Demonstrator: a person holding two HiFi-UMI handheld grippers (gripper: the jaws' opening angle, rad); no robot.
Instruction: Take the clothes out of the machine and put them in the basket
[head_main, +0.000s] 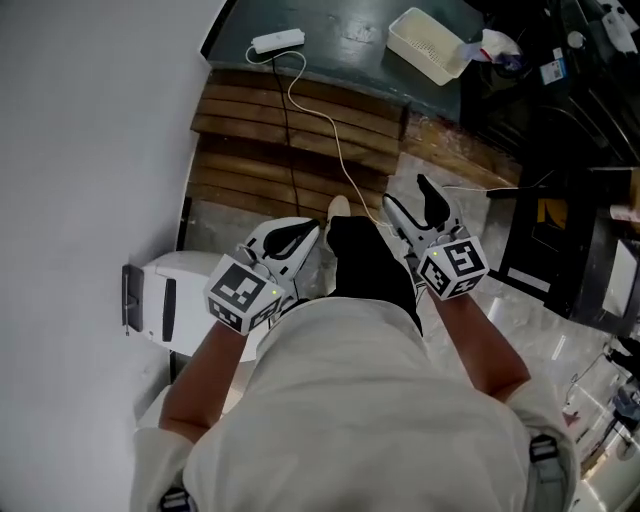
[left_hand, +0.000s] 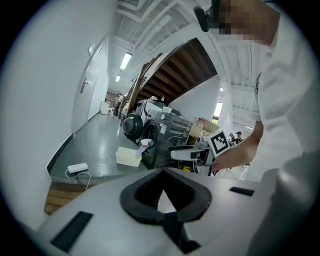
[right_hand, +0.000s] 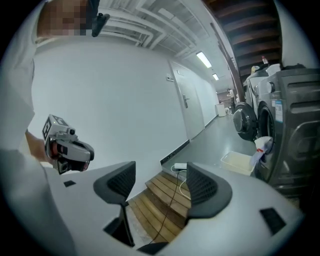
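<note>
The left tongs (head_main: 305, 235) are closed on nothing, pads meeting tip to tip, while the right tongs (right_hand: 161, 186) stand apart and empty, both held out level in front of a person at the head of the wooden steps (head_main: 290, 130) in the middle of the head view. A cable (head_main: 320, 115) runs down those steps to a power strip (head_main: 277, 41) on the dark floor (head_main: 350, 40) at the top of the frame. The white basket (head_main: 428, 45) sits on that floor at upper right, just beside the washing machines (right_hand: 292, 130) that fill the right edge of the right gripper view. No clothes show in any view; they are presumably inside a drum, and whether the pale scrap (head_main: 497, 45) touching the basket's right end is a garment cannot be told. Laundry is likely to be soft, limp and light, heavier and clingier if damp, so it should bunch easily but also trail and catch on the door rim. The sound hold would be a thick fold pinched deep between the pads rather than a thin edge, with the second tongs gathering whatever hangs loose. Both tongs are well apart from the machines, with the steps between.
</note>
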